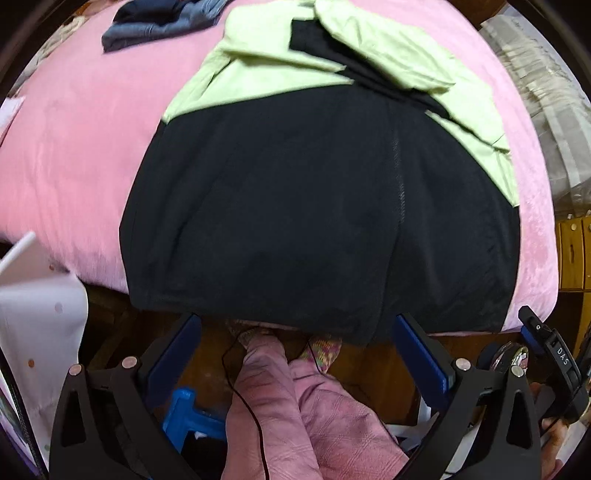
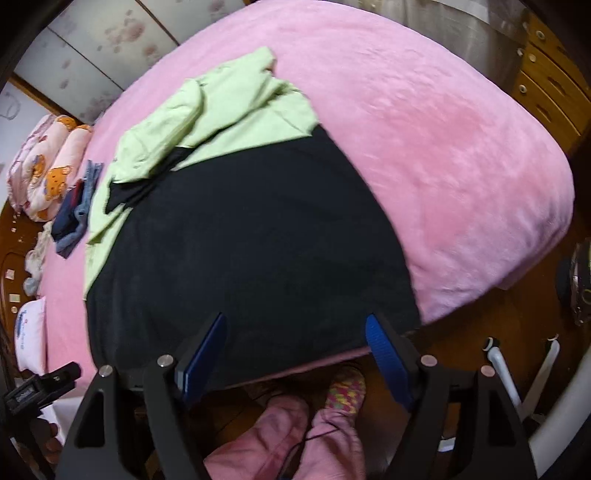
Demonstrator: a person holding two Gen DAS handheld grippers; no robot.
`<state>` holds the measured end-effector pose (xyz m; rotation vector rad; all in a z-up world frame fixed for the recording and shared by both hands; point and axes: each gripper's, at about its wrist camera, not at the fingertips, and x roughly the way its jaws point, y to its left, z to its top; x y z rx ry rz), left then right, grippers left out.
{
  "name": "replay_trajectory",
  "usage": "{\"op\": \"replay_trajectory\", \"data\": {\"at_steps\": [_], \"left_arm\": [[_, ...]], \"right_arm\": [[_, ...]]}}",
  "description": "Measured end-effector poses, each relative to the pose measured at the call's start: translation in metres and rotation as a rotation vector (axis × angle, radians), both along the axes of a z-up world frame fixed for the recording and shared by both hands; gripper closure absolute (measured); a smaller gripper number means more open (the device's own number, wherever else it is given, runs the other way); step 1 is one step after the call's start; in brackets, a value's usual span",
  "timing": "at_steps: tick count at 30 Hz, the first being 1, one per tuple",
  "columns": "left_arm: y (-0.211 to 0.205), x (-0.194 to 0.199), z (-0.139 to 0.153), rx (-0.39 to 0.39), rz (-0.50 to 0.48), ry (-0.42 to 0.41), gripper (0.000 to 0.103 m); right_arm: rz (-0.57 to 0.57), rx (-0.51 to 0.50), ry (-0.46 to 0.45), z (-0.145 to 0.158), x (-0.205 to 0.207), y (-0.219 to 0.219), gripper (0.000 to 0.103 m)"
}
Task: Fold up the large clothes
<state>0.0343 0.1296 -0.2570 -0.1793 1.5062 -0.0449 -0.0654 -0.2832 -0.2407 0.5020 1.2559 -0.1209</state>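
Garment: the black-and-lime jacket (image 1: 317,206) is lying spread on the bed, black body nearest us, its hem drooping just over the near edge, lime upper part bunching toward the far side.
Left gripper (image 1: 295,354): it is hanging over the near hem with jaws standing wide, gripping nothing.
Right gripper (image 2: 295,350): it is hovering over the same hem, jaws well apart, empty too.
Handling: I'm judging it light, soft and floppy, probably a little slick; it will be sagging wherever it is unsupported.
Where to grip: the two hem corners look best, one per gripper, pinching through the doubled edge.
Surface: the pink blanket (image 2: 443,155) is looking plush and grippy, likely dragging on the cloth.
Room: a small pile of blue clothes (image 1: 162,22) is sitting well apart on the bed; wooden drawers (image 2: 546,92) are standing beyond.
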Motion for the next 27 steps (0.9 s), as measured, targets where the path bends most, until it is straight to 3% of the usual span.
{"op": "replay_trajectory", "data": {"at_steps": [5, 14, 18, 20, 22, 27], "left_arm": [[0.008, -0.010, -0.017, 0.012, 0.001, 0.048, 0.001], [0.028, -0.018, -0.042, 0.062, 0.036, 0.112, 0.001], [0.041, -0.019, -0.050, 0.077, 0.053, 0.126, 0.001], [0.048, -0.018, -0.053, 0.083, 0.064, 0.126, 0.001], [0.058, -0.017, -0.057, 0.089, 0.079, 0.126, 0.001], [0.086, -0.015, -0.060, 0.135, 0.138, 0.073, 0.001]], "right_arm": [[0.044, -0.060, 0.068, -0.025, -0.003, -0.012, 0.023], [0.055, -0.027, 0.112, -0.068, 0.003, -0.045, 0.023], [0.118, -0.005, 0.123, -0.082, 0.006, -0.049, 0.024], [0.158, 0.021, 0.122, -0.087, 0.010, -0.048, 0.027], [0.186, 0.043, 0.120, -0.091, 0.014, -0.047, 0.038], [0.197, 0.050, 0.139, -0.095, 0.019, -0.045, 0.048]]}}
